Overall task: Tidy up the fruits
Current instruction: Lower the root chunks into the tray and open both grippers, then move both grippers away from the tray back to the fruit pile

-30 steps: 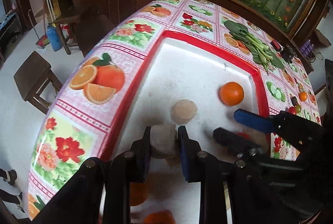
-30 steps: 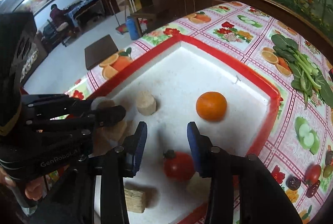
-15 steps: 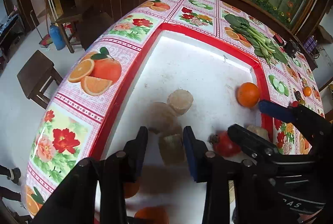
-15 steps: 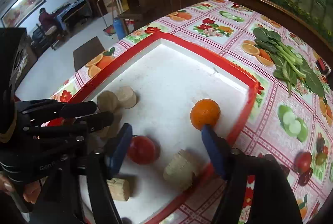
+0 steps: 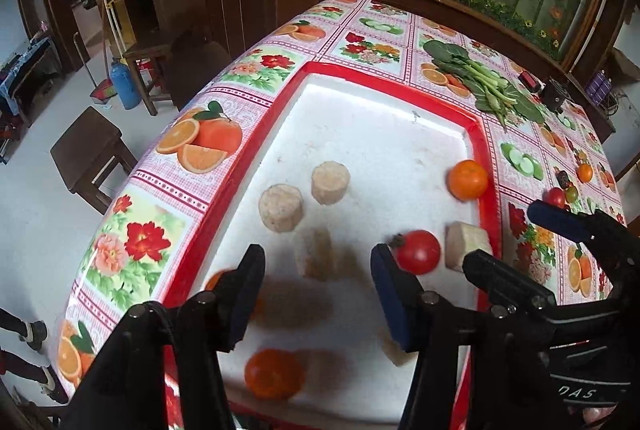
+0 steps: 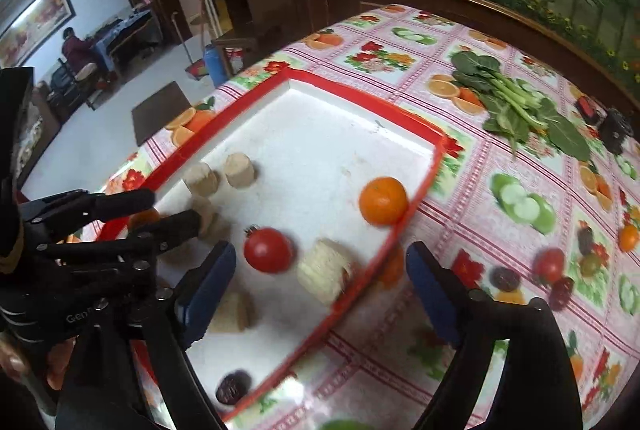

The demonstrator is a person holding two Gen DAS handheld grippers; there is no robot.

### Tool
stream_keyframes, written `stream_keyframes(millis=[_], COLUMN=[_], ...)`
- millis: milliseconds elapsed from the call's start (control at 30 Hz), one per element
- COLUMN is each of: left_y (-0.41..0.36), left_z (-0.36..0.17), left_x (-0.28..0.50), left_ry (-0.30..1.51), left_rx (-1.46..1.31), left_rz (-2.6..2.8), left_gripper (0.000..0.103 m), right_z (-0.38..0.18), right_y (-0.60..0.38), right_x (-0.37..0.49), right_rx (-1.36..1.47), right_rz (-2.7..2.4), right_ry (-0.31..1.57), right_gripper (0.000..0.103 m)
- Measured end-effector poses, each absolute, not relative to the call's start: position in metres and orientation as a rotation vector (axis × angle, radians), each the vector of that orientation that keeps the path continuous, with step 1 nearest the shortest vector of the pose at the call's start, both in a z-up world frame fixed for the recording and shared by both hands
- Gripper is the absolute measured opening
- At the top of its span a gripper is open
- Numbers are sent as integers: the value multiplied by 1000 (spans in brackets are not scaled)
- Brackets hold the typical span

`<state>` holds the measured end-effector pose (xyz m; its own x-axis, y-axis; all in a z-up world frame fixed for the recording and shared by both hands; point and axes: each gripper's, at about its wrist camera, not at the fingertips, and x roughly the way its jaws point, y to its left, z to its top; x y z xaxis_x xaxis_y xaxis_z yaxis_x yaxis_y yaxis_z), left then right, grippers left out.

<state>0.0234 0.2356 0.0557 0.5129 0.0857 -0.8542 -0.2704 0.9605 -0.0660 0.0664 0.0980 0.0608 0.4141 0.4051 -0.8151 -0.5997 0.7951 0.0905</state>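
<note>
A white tray with a red rim [image 5: 478,134] [image 6: 434,166] lies on the fruit-print tablecloth. In it are an orange [image 5: 467,179] [image 6: 383,200] at the right rim, a red tomato [image 5: 418,251] [image 6: 268,249], a second orange [image 5: 273,373] near the front, and several beige cylinder pieces [image 5: 280,208] [image 6: 239,170]. My left gripper [image 5: 316,294] is open and empty above one beige piece [image 5: 314,254]. My right gripper [image 6: 318,282] is open wide and empty, above a beige piece [image 6: 324,270] at the tray's right rim.
Leafy greens [image 5: 476,78] [image 6: 516,102] lie on the cloth beyond the tray. A dark fruit [image 6: 233,386] sits at the tray's near corner. A wooden stool [image 5: 90,154] stands on the floor at the left. A wooden counter runs behind the table.
My left gripper let go of the beige piece, opened and drew back. My right gripper opened wider and shifted right, off the tomato toward the tray's right rim.
</note>
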Motion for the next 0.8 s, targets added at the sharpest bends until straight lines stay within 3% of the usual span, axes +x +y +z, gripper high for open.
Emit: stream_keyframes(millis=[200,467,800], left_y=[211,165,89], left_z=[64,73,66], left_x=[11,5,20], left_ry=[996,984,1033], left_rx=[-177,-137,-59], left_rz=[198,134,33], left_gripper=[60,67,68], right_z=[63,59,53], right_y=[75,7,-81], right_x=[51,35,30], right_rx=[-294,-253,-289], right_rz=[529,454,240], right_ry=[931,932,944], right_gripper=[101,101,102])
